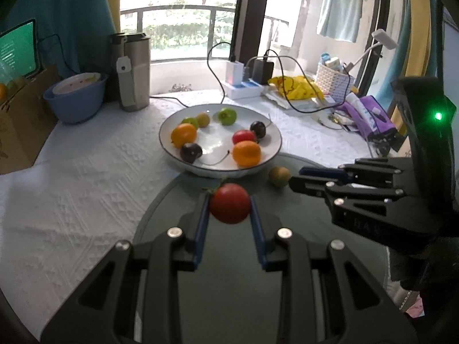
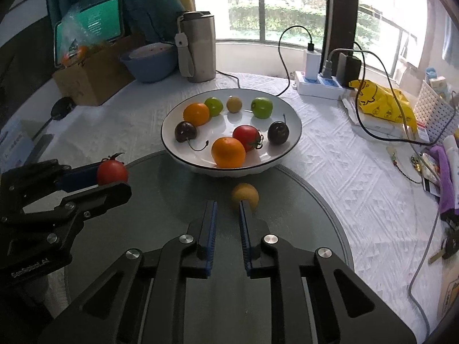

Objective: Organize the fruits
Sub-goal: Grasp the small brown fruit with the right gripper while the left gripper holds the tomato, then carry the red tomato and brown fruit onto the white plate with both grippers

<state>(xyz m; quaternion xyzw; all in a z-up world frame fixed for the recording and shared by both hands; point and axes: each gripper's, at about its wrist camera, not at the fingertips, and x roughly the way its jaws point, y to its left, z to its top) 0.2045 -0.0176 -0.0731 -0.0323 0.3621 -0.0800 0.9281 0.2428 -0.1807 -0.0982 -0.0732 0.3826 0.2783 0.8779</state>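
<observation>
My left gripper (image 1: 229, 205) is shut on a red cherry tomato (image 1: 229, 202) and holds it above a round glass disc (image 1: 169, 200); the right wrist view shows this gripper (image 2: 116, 182) and its tomato (image 2: 112, 170) at the left. My right gripper (image 2: 228, 209) is shut with nothing between its blue pads. A small tan fruit (image 2: 245, 193) lies on the disc just past its right fingertip; the left wrist view shows that fruit (image 1: 278, 176) beyond the right gripper (image 1: 297, 179). A white plate (image 2: 229, 121) behind them holds two oranges, two green fruits, a tan fruit, two dark cherries and a red tomato.
A steel tumbler (image 2: 198, 48) and a blue bowl (image 2: 149, 63) stand behind the plate, with a cardboard box (image 2: 91, 77) to their left. A power strip (image 2: 318, 86) with trailing cables, a yellow bag (image 2: 381, 103), a white basket (image 2: 433, 111) and purple cloth (image 2: 444, 177) crowd the right side.
</observation>
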